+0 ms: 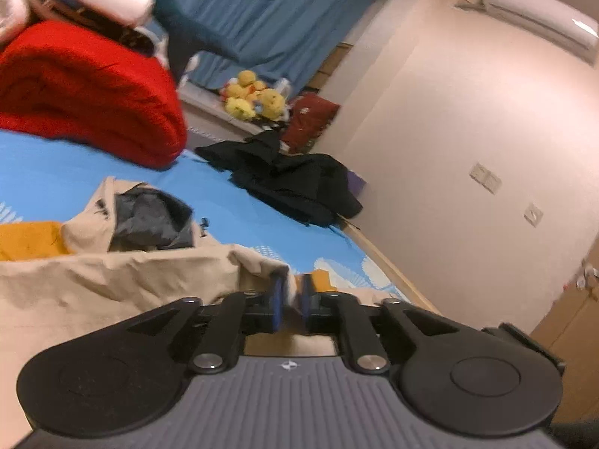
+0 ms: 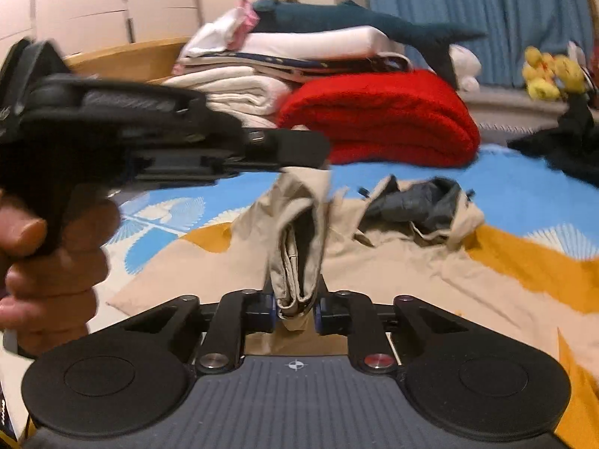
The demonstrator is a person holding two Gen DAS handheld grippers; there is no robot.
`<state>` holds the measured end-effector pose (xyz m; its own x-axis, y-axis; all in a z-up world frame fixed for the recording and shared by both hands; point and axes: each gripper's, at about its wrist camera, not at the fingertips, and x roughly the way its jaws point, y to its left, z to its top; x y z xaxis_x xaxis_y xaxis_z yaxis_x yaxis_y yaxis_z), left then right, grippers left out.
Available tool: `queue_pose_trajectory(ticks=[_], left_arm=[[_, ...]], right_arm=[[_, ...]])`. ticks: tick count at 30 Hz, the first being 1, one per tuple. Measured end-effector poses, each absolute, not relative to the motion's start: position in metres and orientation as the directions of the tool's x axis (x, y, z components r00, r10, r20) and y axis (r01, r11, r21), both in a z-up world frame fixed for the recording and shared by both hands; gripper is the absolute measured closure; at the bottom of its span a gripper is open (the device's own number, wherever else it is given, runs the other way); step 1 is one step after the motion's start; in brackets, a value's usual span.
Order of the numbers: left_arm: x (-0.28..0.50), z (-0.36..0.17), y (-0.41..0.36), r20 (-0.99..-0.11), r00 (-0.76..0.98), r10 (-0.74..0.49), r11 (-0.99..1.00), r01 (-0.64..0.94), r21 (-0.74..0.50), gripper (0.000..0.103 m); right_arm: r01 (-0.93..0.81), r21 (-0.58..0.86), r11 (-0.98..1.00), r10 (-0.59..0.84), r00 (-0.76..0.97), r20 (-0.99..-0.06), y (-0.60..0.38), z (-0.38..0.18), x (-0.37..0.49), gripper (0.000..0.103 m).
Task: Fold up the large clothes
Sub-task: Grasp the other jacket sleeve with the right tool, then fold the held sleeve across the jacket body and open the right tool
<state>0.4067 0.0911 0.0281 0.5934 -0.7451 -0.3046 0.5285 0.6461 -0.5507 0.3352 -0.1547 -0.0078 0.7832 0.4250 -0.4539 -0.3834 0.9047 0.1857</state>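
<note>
Left wrist view: mounted behind the left gripper (image 1: 292, 297), low and close over crumpled beige fabric (image 1: 112, 280), tilted, facing across the blue patterned bedsheet (image 1: 232, 202) toward a pale wall (image 1: 449, 131). Right wrist view: behind the right gripper (image 2: 295, 308), close above the same fabric, facing the headboard end. Both views share the folded red blanket (image 1: 93, 89), yellow plush toys (image 1: 254, 97) and blue curtain (image 1: 262, 11).

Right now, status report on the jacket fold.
Right claw shut on beige jacket sleeve fold. Left claw open, empty, over the jacket. Nothing blocking.
</note>
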Motion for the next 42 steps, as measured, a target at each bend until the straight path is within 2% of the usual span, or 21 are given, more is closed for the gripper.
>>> queue_pose_trajectory(ticks=[1,4,7,11,13,16,20,22,24,25,26,28,32,36,39,42], left_arm=[[0.410,0.031,0.099,-0.303,0.629,-0.716,0.670,0.496,-0.553,0.069],[0.418,0.031,0.127,-0.332,0.751,-0.570,0.767,0.343,-0.542,0.068],[0.426,0.024,0.153,-0.424,0.846,-0.322,0.883,0.107,-0.456,0.068],[0.441,0.004,0.169,-0.599,0.793,-0.112,0.943,-0.105,-0.315,0.068],[0.447,-0.008,0.171,-0.668,0.741,-0.066,0.955,-0.147,-0.257,0.068],[0.453,-0.024,0.171,-0.741,0.669,-0.058,0.960,-0.166,-0.225,0.068],[0.453,-0.044,0.168,-0.786,0.609,-0.107,0.949,-0.173,-0.263,0.068],[0.454,-0.063,0.170,-0.827,0.551,-0.110,0.940,-0.213,-0.268,0.069],[0.454,-0.085,0.173,-0.882,0.462,-0.099,0.924,-0.286,-0.253,0.071],[0.453,-0.090,0.175,-0.894,0.441,-0.081,0.917,-0.319,-0.240,0.079],[0.453,-0.088,0.174,-0.894,0.445,-0.060,0.921,-0.320,-0.221,0.081],[0.451,-0.073,0.166,-0.872,0.487,-0.046,0.936,-0.283,-0.207,0.081],[0.447,-0.065,0.155,-0.851,0.510,-0.122,0.935,-0.230,-0.271,0.079],[0.448,-0.091,0.163,-0.902,0.408,-0.142,0.909,-0.307,-0.282,0.081],[0.448,-0.075,0.155,-0.890,0.444,-0.102,0.936,-0.261,-0.237,0.078],[0.448,-0.068,0.149,-0.876,0.467,-0.124,0.945,-0.214,-0.247,0.076]], right_arm=[[-0.358,0.182,0.916,0.402,0.793,-0.458,-0.157,-0.009,0.337,0.089],[-0.253,0.202,0.946,0.320,0.823,-0.470,-0.173,-0.011,0.346,0.090],[-0.061,0.238,0.969,0.177,0.846,-0.503,-0.206,-0.015,0.359,0.090],[0.193,0.216,0.957,-0.037,0.820,-0.570,-0.255,-0.027,0.373,0.091],[0.263,0.215,0.941,-0.092,0.807,-0.584,-0.274,-0.031,0.377,0.091],[0.288,0.218,0.932,-0.112,0.804,-0.585,-0.287,-0.036,0.382,0.091],[0.299,0.215,0.930,-0.120,0.798,-0.591,-0.293,-0.042,0.382,0.090],[0.307,0.211,0.928,-0.114,0.773,-0.624,-0.297,-0.047,0.390,0.085],[0.362,0.192,0.912,-0.166,0.755,-0.635,-0.301,-0.050,0.393,0.071],[0.388,0.175,0.905,-0.200,0.751,-0.629,-0.304,-0.048,0.391,0.069],[0.405,0.155,0.901,-0.231,0.751,-0.619,-0.305,-0.046,0.389,0.069],[0.411,0.146,0.900,-0.251,0.760,-0.599,-0.307,-0.043,0.388,0.069],[0.393,0.222,0.892,-0.193,0.777,-0.598,-0.316,-0.044,0.389,0.069],[0.415,0.335,0.846,-0.091,0.732,-0.676,-0.327,-0.063,0.394,0.069],[0.469,0.402,0.786,-0.024,0.673,-0.739,-0.335,-0.084,0.396,0.068],[0.525,0.471,0.709,0.043,0.634,-0.772,-0.343,-0.104,0.398,0.068]])
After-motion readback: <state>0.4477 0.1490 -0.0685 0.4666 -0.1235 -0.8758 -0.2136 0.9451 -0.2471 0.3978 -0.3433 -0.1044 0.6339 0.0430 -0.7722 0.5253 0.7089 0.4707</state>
